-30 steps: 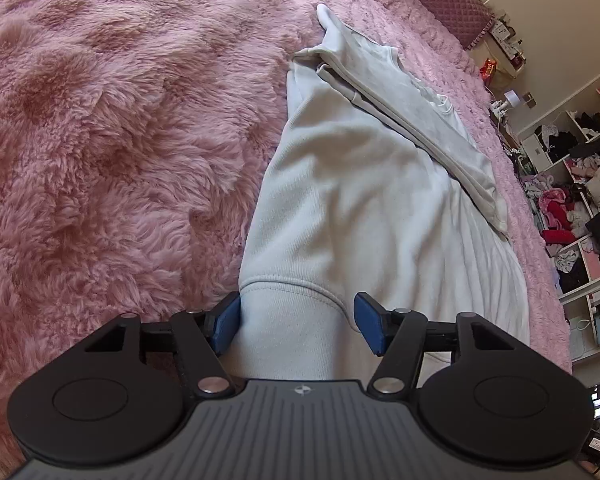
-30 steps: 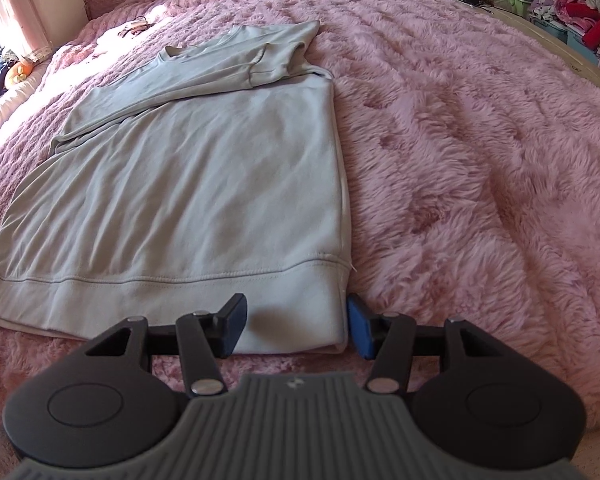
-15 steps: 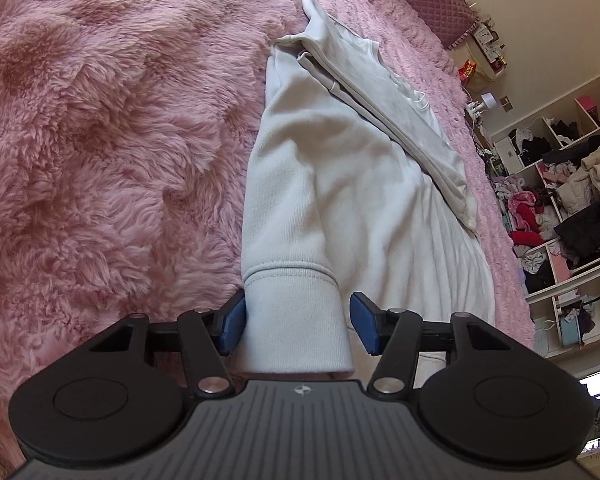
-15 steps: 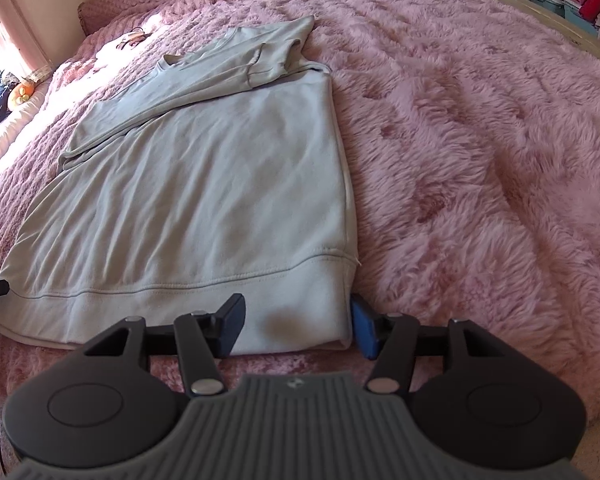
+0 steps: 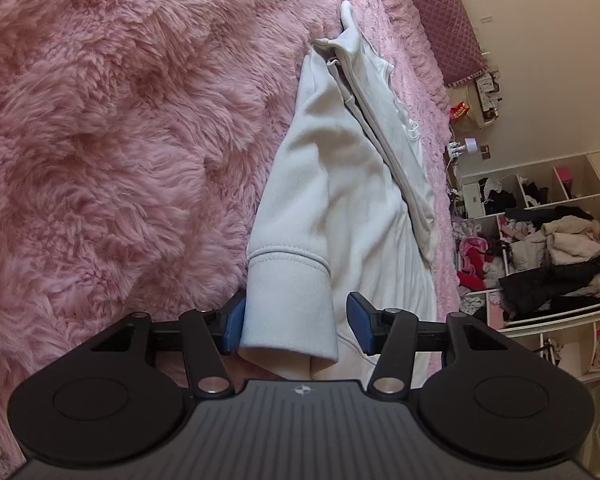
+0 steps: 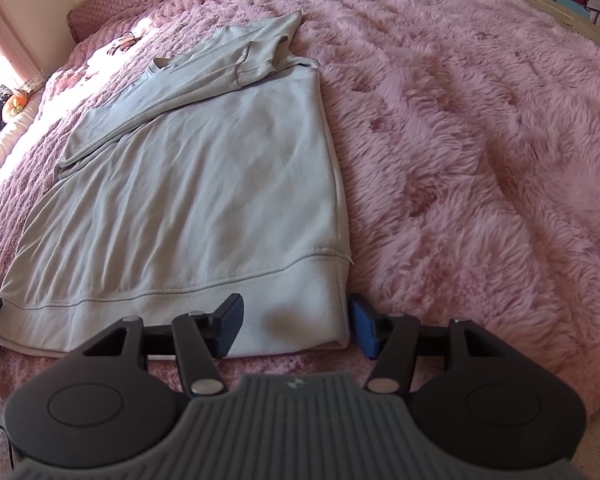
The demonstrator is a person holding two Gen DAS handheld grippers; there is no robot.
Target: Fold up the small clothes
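Note:
A pale grey sweatshirt [image 6: 204,184] lies flat on the pink fluffy bed cover [image 6: 480,140], with one sleeve [image 6: 188,80] folded across its top. In the right wrist view my right gripper [image 6: 296,328] stands open over the hem's right corner, one finger on the cloth and one just past its edge. My left gripper [image 5: 298,320] is at the hem's other corner [image 5: 288,300], which bulges up between the fingers. Its jaws are closing: the left pad [image 5: 234,326] touches the ribbed band, while the right pad [image 5: 360,324] stands apart from it.
Open shelves [image 5: 540,256] stuffed with clothes stand beyond the bed in the left wrist view. A quilted pink headboard [image 5: 448,20] runs along the far end. Fluffy cover [image 5: 100,140] spreads wide to the left of the sweatshirt.
My left gripper has rolled and sunk toward the hem corner, its fingers have narrowed, and the ribbed band now rises between them. The right gripper has barely moved.

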